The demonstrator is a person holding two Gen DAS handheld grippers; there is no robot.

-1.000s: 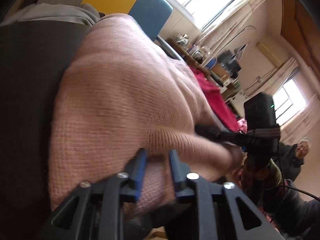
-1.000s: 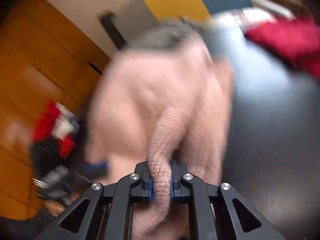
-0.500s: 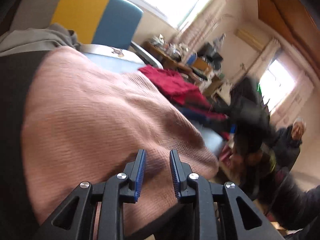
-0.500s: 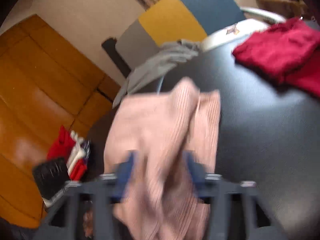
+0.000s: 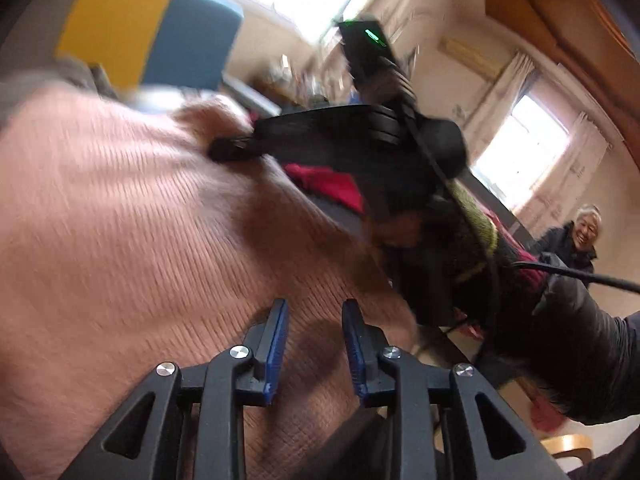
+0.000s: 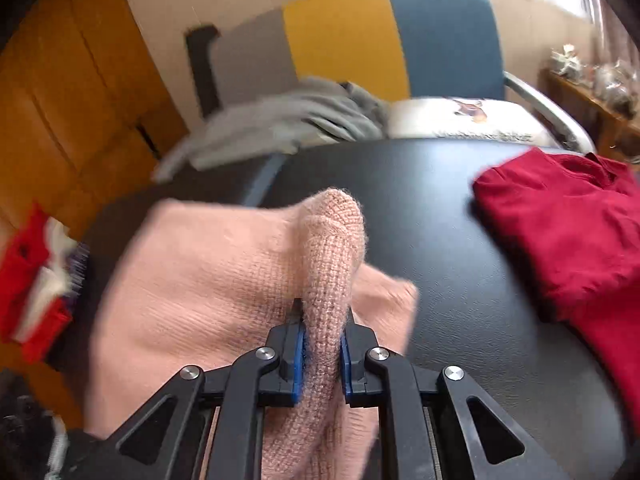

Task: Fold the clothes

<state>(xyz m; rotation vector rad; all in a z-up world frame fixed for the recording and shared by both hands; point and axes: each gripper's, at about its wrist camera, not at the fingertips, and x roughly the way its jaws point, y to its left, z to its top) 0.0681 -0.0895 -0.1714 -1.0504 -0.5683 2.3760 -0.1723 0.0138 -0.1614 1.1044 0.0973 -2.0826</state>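
Observation:
A pink knitted sweater (image 5: pixel 140 220) lies bunched on the black table (image 6: pixel 440 240). In the right wrist view a raised fold of the sweater (image 6: pixel 332 248) stands between the blue pads of my right gripper (image 6: pixel 322 311). Its jaws are closing and the pads press on the knit. My left gripper (image 5: pixel 314 320) hovers over the sweater's near part. Its jaws are opening, and the gap holds nothing; the knit shows below it. The left wrist view also shows the right gripper (image 5: pixel 228 148) from the side, its tip at the sweater's far ridge.
A folded red garment (image 6: pixel 568 232) lies at the table's right. A grey garment (image 6: pixel 288 120) and a white cushion (image 6: pixel 460 120) rest on the grey, yellow and blue chair (image 6: pixel 400 40) behind. Red and white clothes (image 6: pixel 28 280) sit at the left. A person (image 5: pixel 576 248) sits far right.
The left gripper let go of the sweater's edge and its jaws spread. The right gripper released one fold, opened wide, then closed on another raised fold. Both views shifted sideways.

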